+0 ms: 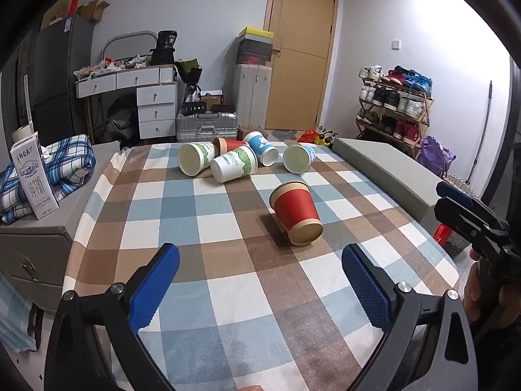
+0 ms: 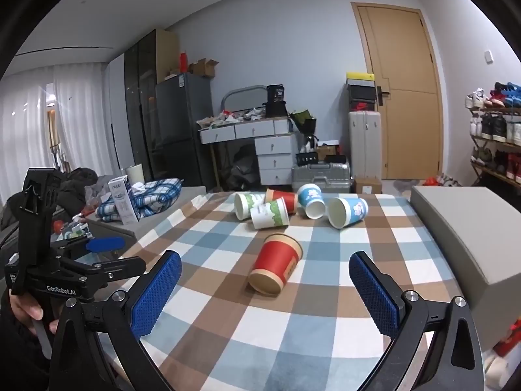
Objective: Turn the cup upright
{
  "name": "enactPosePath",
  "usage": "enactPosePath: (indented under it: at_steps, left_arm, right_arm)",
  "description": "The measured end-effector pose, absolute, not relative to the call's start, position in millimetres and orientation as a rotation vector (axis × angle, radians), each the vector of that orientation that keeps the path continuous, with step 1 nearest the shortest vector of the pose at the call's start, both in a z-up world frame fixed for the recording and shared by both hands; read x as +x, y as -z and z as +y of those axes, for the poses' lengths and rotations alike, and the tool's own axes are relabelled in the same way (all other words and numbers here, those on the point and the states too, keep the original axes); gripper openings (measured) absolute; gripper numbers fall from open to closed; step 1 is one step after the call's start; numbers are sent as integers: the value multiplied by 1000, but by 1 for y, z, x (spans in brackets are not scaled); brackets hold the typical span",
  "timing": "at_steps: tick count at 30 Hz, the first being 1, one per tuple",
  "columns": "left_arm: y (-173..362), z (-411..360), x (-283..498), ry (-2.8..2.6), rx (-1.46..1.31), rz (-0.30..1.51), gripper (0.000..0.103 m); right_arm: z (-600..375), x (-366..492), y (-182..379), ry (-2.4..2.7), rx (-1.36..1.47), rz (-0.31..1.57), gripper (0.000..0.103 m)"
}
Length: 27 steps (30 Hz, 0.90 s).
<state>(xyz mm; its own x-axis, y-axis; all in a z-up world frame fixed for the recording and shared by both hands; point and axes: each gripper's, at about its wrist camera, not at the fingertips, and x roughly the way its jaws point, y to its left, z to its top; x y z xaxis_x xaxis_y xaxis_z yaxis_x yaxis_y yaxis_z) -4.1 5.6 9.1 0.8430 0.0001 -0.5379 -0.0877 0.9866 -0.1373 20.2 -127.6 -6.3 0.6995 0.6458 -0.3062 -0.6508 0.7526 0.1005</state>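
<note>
My left gripper (image 1: 260,288) hung with fingers spread wide, empty. Ahead and slightly right lay the red paper cup with tan bands (image 1: 295,211) on its side on the checked tablecloth (image 1: 228,293), base toward me, axis running away. My right gripper (image 2: 265,291), equally spread, seemed nearer it.

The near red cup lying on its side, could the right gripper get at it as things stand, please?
Probably yes. The right gripper has its jaws wide open and the red cup lies just ahead on bare checked cloth, apart from the other cups.
</note>
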Motion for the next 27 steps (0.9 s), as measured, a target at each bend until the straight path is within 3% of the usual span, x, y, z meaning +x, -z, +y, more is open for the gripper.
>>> enactPosePath:
  at_steps: [27]
  left_arm:
    - [-8, -2, -4, -38, -145, 578, 97]
  right_arm:
    - [-142, 18, -5, -697, 19, 309, 103]
